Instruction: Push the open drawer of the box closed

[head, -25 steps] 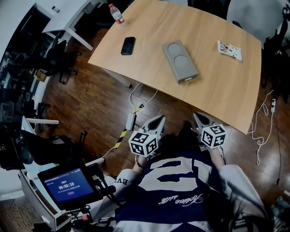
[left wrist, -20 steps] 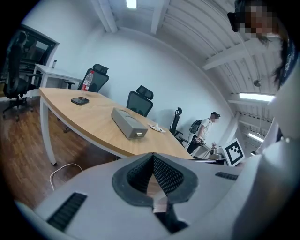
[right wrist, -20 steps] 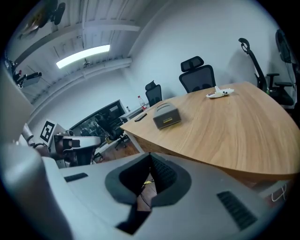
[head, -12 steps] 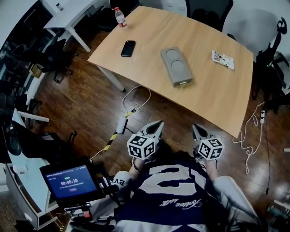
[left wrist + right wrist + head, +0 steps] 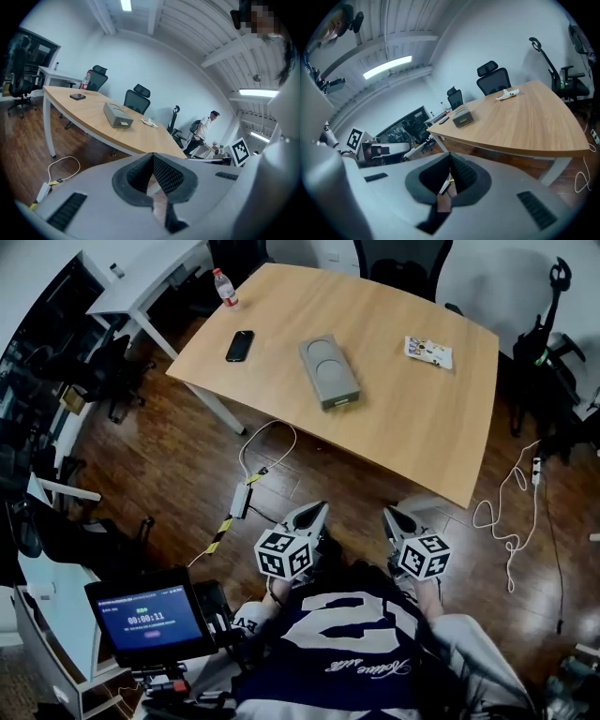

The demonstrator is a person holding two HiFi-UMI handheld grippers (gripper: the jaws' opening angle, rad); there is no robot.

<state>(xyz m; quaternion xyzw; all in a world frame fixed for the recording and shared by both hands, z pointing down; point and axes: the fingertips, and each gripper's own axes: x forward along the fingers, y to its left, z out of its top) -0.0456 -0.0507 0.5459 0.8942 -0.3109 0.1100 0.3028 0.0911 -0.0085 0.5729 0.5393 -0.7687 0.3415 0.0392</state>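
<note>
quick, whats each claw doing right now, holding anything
Left claw: closed, holding nothing.
Right claw: closed, holding nothing.

A curved wooden table (image 5: 412, 418) stands on dark plank floor (image 5: 178, 465), black office chairs (image 5: 136, 97) behind, white walls (image 5: 154, 65).

Head view steeply down, gripper views low, facing far table (image 5: 422, 423) (box (image 5: 329, 371) shared)
</note>
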